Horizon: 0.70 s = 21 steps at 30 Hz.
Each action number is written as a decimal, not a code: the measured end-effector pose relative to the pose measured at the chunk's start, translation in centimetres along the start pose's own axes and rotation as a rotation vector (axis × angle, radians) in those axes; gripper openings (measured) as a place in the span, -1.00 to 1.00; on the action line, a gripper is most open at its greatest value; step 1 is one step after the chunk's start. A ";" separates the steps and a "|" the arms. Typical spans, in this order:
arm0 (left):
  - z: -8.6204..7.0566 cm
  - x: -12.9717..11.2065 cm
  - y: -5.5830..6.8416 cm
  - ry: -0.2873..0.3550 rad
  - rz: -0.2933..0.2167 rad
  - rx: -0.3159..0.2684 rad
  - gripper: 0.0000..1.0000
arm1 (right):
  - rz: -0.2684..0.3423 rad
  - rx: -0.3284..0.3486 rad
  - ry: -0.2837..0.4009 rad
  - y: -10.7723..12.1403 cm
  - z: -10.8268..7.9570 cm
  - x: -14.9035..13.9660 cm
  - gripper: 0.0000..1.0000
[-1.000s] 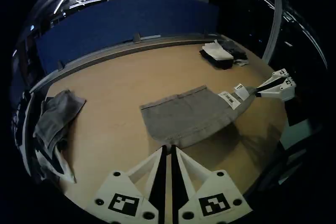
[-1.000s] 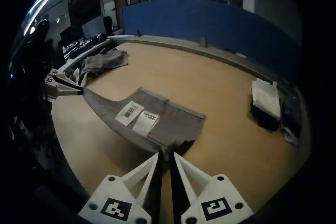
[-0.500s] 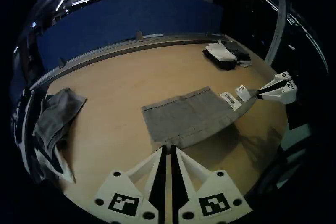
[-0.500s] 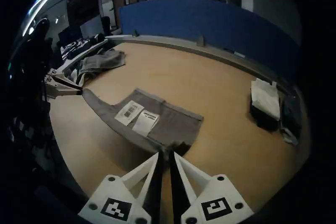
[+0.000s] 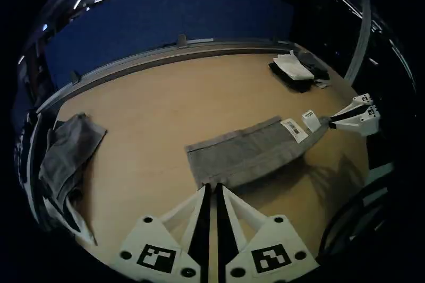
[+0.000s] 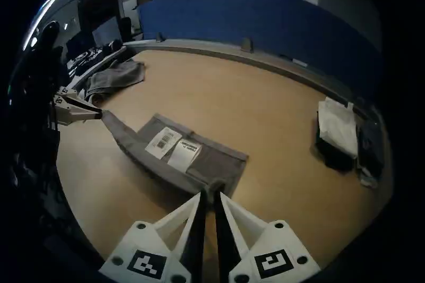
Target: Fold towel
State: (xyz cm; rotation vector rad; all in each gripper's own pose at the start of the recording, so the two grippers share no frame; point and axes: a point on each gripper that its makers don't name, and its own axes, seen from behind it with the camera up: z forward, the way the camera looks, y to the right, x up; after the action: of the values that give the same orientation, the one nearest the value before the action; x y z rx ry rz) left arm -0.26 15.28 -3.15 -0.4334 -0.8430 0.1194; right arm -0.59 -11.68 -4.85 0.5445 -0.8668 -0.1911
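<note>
A grey towel (image 5: 241,150) sits near the middle of a light wooden desk (image 5: 159,97). Its far part lies flat on the wood, and its near long edge is raised and pulled into a straight line between the two grippers. In the left gripper view, the left gripper (image 5: 211,186) has its fingers drawn nearly together, pinching one near corner of the towel. In the right gripper view, the right gripper (image 6: 209,195) is just as narrow and clamps the opposite near corner. Each gripper also appears farther off in the other's view, at the far end of the stretched edge. Two white tags (image 6: 174,148) lie side by side on the towel's upper face, closer to the right gripper's end. A shadow falls on the desk under the lifted edge. A crumpled grey cloth (image 5: 69,147) lies at the desk's edge on the left gripper's side, well apart from the towel. A small stack of folded white and dark cloths (image 6: 340,131) sits near the far corner on the right gripper's side. A blue partition (image 5: 159,20) runs along the back of the desk.
</note>
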 end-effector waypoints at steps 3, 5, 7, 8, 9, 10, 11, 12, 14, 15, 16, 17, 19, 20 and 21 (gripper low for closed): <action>1.4 0.6 -0.6 -0.004 -0.001 0.006 -0.86 | 0.008 0.002 -0.011 0.7 0.9 0.4 -0.79; 2.3 0.9 -1.0 -0.007 0.003 0.011 -0.86 | 0.011 0.003 -0.021 1.1 1.6 0.6 -0.79; 3.2 1.0 -1.5 -0.016 0.012 0.017 -0.86 | 0.012 0.000 -0.030 1.5 2.4 0.8 -0.79; 3.7 1.0 -1.6 -0.020 0.017 0.019 -0.86 | 0.012 -0.002 -0.034 1.7 2.7 0.8 -0.79; 4.2 1.1 -1.8 -0.025 0.021 0.022 -0.86 | 0.012 -0.003 -0.040 2.0 3.2 0.9 -0.79; 4.7 1.1 -1.9 -0.029 0.025 0.025 -0.86 | 0.013 -0.005 -0.045 2.1 3.5 0.9 -0.79; 5.1 1.1 -2.1 -0.034 0.029 0.027 -0.86 | 0.013 -0.006 -0.051 2.3 3.9 0.9 -0.79; 5.6 1.0 -2.2 -0.040 0.029 0.029 -0.86 | 0.014 -0.007 -0.057 2.5 4.3 0.8 -0.79; 6.4 1.0 -2.4 -0.051 0.030 0.032 -0.85 | 0.018 -0.009 -0.070 2.9 5.1 0.7 -0.79; 6.8 0.8 -2.6 -0.058 0.027 0.033 -0.85 | 0.021 -0.010 -0.076 3.0 5.5 0.6 -0.79; 7.2 0.7 -2.7 -0.065 0.025 0.034 -0.85 | 0.024 -0.011 -0.082 3.2 5.9 0.5 -0.79; 7.7 0.6 -2.8 -0.071 0.023 0.034 -0.85 | 0.026 -0.011 -0.088 3.4 6.2 0.4 -0.79; 8.4 0.3 -3.0 -0.084 0.020 0.038 -0.86 | 0.034 -0.009 -0.098 3.6 6.9 0.3 -0.79; 8.8 0.1 -3.1 -0.090 0.019 0.039 -0.86 | 0.038 -0.008 -0.102 3.7 7.2 0.2 -0.79; 9.1 0.0 -3.3 -0.095 0.019 0.042 -0.86 | 0.040 -0.008 -0.105 3.7 7.5 0.2 -0.79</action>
State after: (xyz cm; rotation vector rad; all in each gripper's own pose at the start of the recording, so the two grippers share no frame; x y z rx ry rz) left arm -7.23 15.25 3.51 -0.3992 -0.9285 0.1762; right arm -6.43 -11.37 1.13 0.5130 -0.9782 -0.1875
